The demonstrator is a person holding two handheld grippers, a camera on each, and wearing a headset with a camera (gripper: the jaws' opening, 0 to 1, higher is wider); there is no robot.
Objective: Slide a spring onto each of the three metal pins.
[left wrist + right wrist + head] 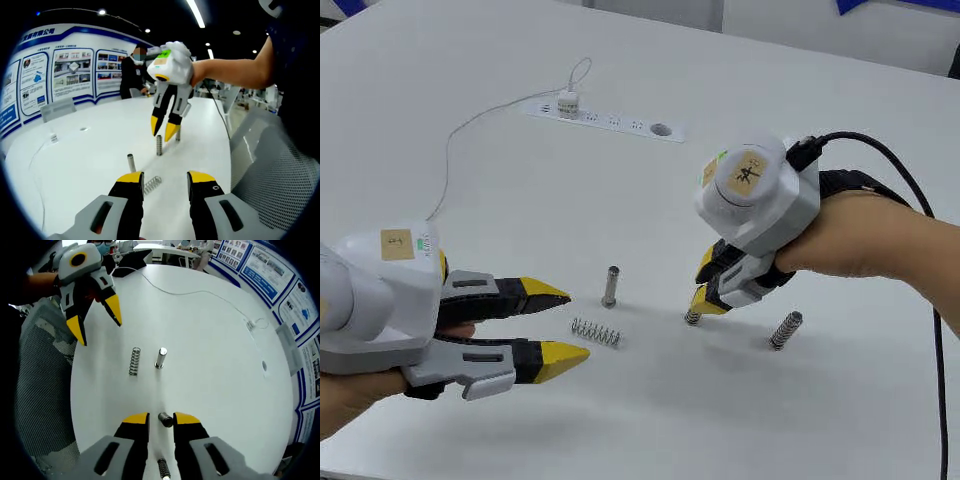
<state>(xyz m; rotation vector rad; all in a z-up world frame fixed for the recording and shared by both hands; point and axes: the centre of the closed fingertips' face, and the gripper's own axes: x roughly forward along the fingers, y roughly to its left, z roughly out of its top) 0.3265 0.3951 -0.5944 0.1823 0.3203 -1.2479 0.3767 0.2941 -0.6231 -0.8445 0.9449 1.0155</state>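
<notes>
The spring [596, 332] seems light and easy to roll, so the empty, wide-open left tongs [575, 324] should pinch it gently mid-coil, while the right tongs [161, 418], slightly open, hold nothing.

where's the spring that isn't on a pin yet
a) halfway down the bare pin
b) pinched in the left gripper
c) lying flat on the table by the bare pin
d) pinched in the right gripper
c: the spring lies flat on the table, just beside the bare upright pin, with nothing gripping it.
</notes>
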